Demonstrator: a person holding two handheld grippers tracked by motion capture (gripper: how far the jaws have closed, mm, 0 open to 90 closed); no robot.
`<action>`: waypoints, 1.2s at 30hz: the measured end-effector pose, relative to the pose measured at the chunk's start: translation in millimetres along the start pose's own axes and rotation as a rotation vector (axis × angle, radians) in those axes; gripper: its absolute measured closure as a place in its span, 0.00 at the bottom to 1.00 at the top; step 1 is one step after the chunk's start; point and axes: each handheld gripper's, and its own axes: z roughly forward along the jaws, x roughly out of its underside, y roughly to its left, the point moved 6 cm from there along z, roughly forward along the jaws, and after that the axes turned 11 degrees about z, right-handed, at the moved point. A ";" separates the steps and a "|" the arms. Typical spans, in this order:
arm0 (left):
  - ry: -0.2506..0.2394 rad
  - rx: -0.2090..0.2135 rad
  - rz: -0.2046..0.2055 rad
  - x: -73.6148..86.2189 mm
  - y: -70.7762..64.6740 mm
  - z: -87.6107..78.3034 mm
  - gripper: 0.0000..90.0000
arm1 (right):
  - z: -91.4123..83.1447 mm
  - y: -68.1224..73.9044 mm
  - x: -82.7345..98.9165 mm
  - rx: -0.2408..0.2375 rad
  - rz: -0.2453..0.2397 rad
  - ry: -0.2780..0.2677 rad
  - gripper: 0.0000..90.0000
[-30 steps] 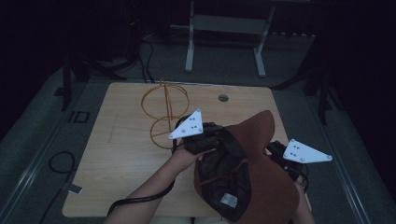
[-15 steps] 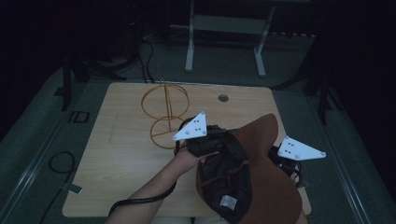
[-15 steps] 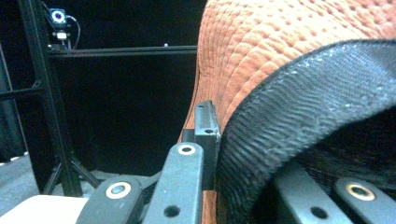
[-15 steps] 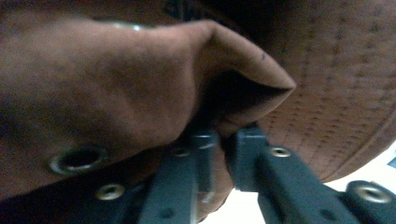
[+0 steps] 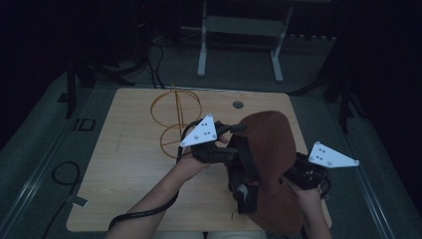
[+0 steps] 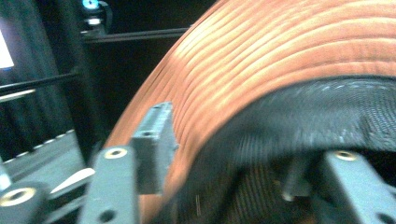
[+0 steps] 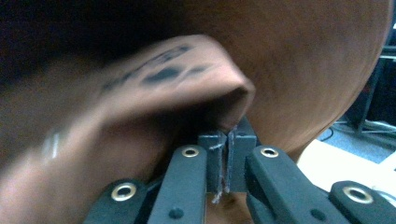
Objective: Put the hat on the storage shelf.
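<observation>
L gripper (image 6: 233, 186) jaws apart; R gripper (image 7: 226, 163) jaws pinched together.

hat (image 5: 271, 149): rust-brown, ribbed brim, black lining | wire stand (image 5: 175, 117): yellow | table (image 5: 124, 164): pale wood

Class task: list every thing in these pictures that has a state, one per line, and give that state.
Brown hat: held up off the table, its dark lining facing the person.
Left hand-held gripper: open, jaws apart at the hat's rim.
Right hand-held gripper: shut on the hat's brim.
Wire hat stand: upright on the table, bare.
</observation>
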 end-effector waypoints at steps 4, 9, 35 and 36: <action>0.045 -0.059 0.017 4.8 8.4 -14.2 0.43 | -5.7 -6.9 -11.2 0.050 -0.011 -0.027 0.97; 0.098 -0.113 0.027 12.5 13.8 -44.5 0.32 | -8.5 -18.2 -23.2 0.104 -0.008 -0.051 0.97; 0.302 -0.359 -0.071 125.0 -17.6 -189.0 0.04 | 85.5 -55.6 -77.8 0.162 0.034 -0.081 0.97; 0.300 -0.367 -0.082 129.3 -19.6 -193.3 0.04 | 91.0 -55.0 -81.0 0.154 0.035 -0.085 0.97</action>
